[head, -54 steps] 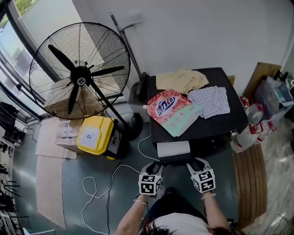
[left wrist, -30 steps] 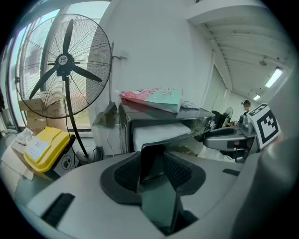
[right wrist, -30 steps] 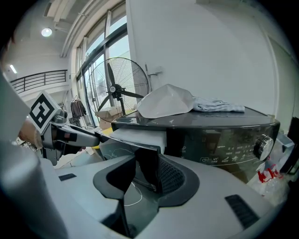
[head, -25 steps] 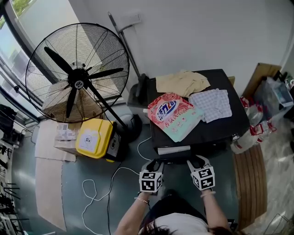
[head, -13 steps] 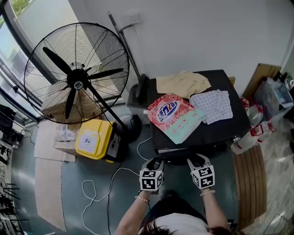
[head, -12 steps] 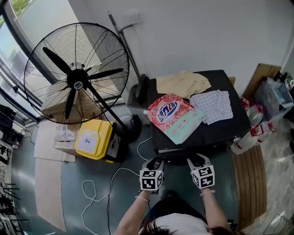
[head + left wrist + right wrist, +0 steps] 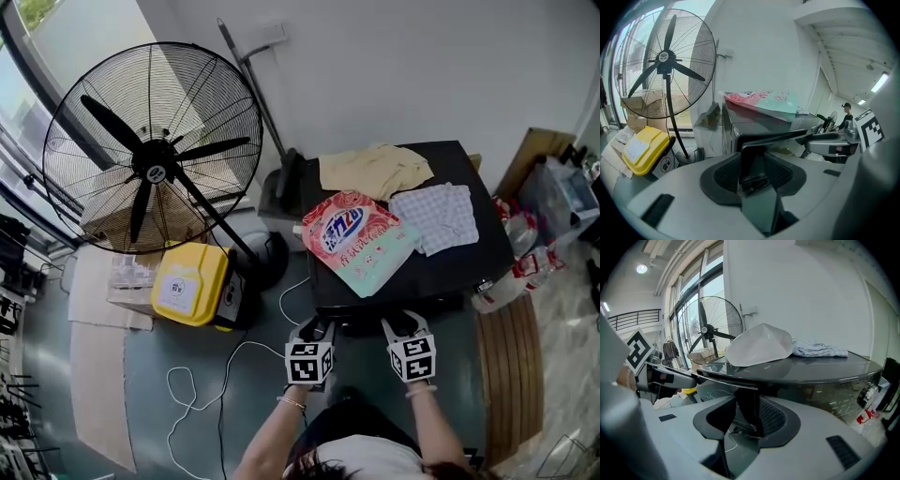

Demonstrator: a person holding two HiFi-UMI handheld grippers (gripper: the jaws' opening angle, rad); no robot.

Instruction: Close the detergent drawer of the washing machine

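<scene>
The black washing machine (image 7: 450,267) stands ahead of me with a pink and teal detergent bag (image 7: 356,239) on its lid. Its dark detergent drawer (image 7: 361,322) sits pushed in under the lid's front edge, and none of its white inside shows. My left gripper (image 7: 317,330) holds the drawer front's left end, and my right gripper (image 7: 401,324) holds its right end. In the left gripper view the dark drawer front (image 7: 780,137) fills the gap of the left gripper (image 7: 752,176). The right gripper (image 7: 747,420) likewise has the dark front edge (image 7: 724,380) between its pads.
A beige cloth (image 7: 375,169) and a checked cloth (image 7: 441,214) lie on the lid. A large standing fan (image 7: 150,159) and a yellow box (image 7: 183,286) are at the left, with a white cable (image 7: 216,375) on the floor. Bottles (image 7: 502,281) and a wooden board (image 7: 511,375) are at the right.
The drawer has slid into the machine: its white inside has gone from view. Both grippers have moved with it towards the machine's front.
</scene>
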